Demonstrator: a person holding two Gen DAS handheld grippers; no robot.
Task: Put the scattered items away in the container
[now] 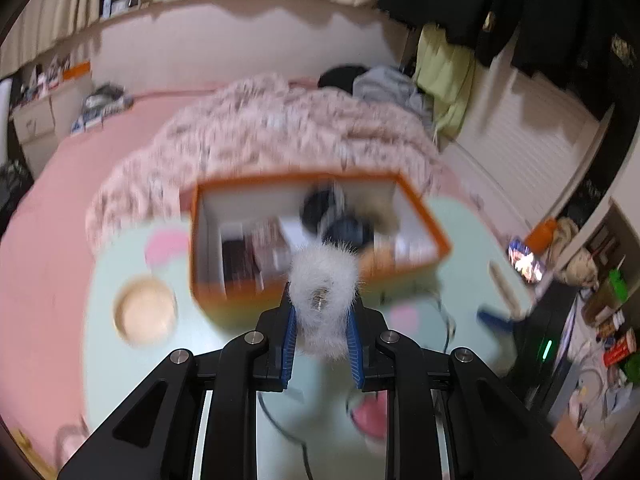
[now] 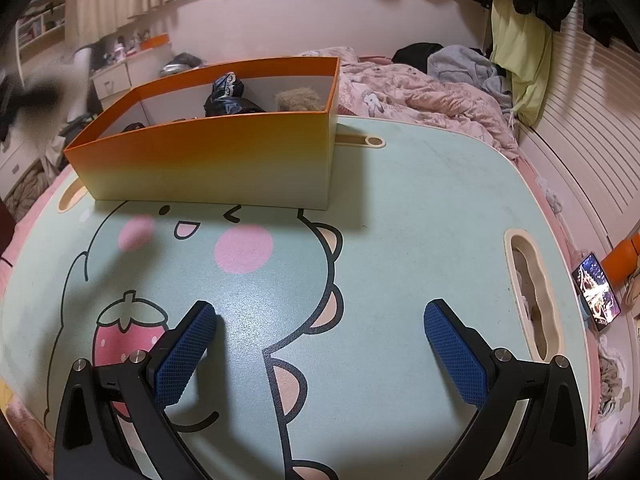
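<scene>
In the blurred left wrist view my left gripper (image 1: 322,316) is shut on a white fluffy pompom (image 1: 323,280), held in the air just in front of the orange box (image 1: 424,204). The box holds several items, among them a dark bundle and a tan fuzzy thing. In the right wrist view my right gripper (image 2: 320,320) stands wide open over the pale green table (image 2: 400,208), nothing between its blue pads. The orange box (image 2: 208,160) sits at the table's far left, with a black bundle (image 2: 228,98) and a tan fluffy item (image 2: 300,100) inside.
A round tan dish (image 1: 145,312) lies on the table left of the box. A pink bed with a rumpled blanket (image 2: 420,96) lies behind the table. A phone (image 2: 596,296) with a lit screen and an orange bottle (image 2: 624,260) sit off the table's right edge.
</scene>
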